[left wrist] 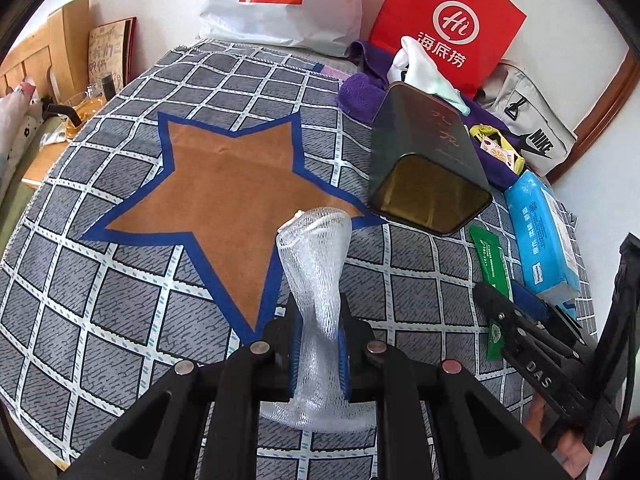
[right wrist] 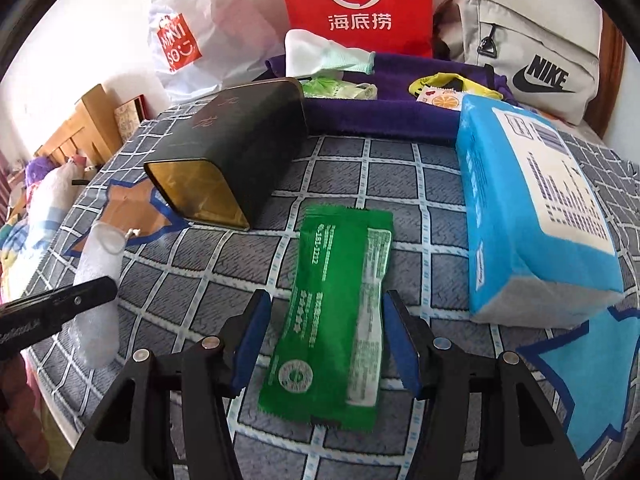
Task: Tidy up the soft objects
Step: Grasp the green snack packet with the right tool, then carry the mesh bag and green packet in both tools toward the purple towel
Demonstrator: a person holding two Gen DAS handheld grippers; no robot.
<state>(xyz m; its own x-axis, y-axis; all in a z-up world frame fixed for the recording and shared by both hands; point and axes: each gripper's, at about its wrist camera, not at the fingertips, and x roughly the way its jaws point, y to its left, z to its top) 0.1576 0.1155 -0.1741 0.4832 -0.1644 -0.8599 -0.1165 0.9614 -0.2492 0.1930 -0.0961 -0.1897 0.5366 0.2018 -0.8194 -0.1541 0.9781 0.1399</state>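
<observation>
The dark tin box (left wrist: pixel 426 160) lies on its side on the checked cloth (left wrist: pixel 120 280) covering the surface, its open mouth showing a bare gold interior with nothing visible inside. In front of that mouth, the left gripper (left wrist: pixel 318 344) has its jaws closed on a white mesh sleeve (left wrist: pixel 316 268), which stands up between the blue pads. To the right of the box lies a green sachet (right wrist: pixel 340 320), flat on the cloth between the spread, open jaws of the right gripper (right wrist: pixel 326 344), untouched. Further right rests a blue tissue pack (right wrist: pixel 532 208). Behind the box, a white sock (right wrist: pixel 324 56) lies on a purple towel (right wrist: pixel 380 108).
</observation>
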